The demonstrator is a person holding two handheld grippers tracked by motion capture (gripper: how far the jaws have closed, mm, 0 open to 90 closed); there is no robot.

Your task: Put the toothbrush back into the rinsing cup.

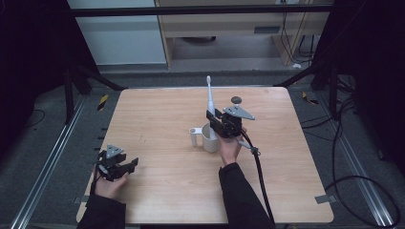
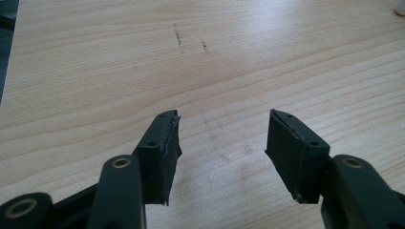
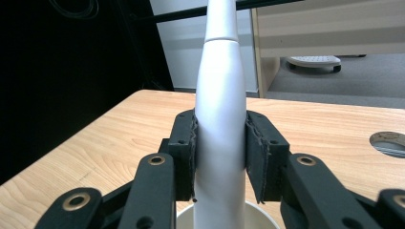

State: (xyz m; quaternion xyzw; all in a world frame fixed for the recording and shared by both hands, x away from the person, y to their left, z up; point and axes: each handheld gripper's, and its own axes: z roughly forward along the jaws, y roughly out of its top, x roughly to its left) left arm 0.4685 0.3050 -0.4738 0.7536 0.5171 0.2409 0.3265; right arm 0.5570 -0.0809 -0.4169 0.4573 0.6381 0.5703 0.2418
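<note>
A white electric toothbrush stands upright near the middle of the wooden table, its lower end inside the mouth of a white cup; whether the base touches the cup's bottom cannot be told. In the high view the brush head rises well above the cup toward the table's far edge. The right gripper clamps the toothbrush body, one black pad pressed against each side, just above the cup's rim. A white handle-like part projects from the cup's left side. The left gripper rests near the table's front left corner, well apart from the cup, its jaws spread wide over bare wood with nothing between them.
</note>
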